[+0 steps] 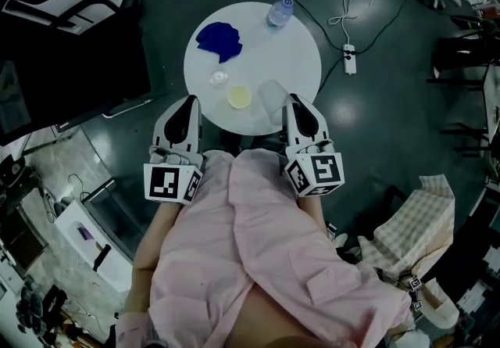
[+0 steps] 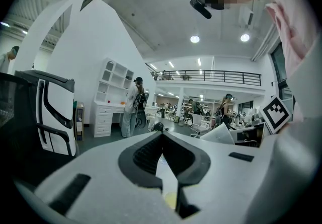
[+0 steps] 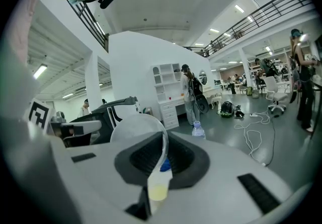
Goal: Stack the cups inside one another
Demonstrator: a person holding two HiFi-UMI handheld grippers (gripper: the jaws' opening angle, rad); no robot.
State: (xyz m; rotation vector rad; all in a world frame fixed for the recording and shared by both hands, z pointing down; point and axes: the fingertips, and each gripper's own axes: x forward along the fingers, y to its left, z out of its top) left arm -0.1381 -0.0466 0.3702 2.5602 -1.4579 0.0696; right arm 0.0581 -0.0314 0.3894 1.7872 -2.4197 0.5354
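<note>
On the round white table (image 1: 297,49) stand a small clear cup (image 1: 218,77) and a yellow cup (image 1: 240,96). A larger translucent cup (image 1: 273,97) hangs tilted just above the table's near edge, its rim pinched by my right gripper (image 1: 291,101). In the right gripper view that cup (image 3: 136,127) rises left of the shut jaws (image 3: 163,140), and the yellow cup (image 3: 157,193) shows below them. My left gripper (image 1: 187,101) hovers at the table's near-left edge with nothing in it. Its jaws (image 2: 162,138) meet at the tip, with the yellow cup (image 2: 171,199) glimpsed beneath.
A crumpled blue cloth (image 1: 219,39) lies at the table's far left and a water bottle (image 1: 280,12) stands at the far rim. A black-and-white machine (image 1: 70,18) sits left of the table. Cables and a power strip (image 1: 350,57) lie on the floor to the right.
</note>
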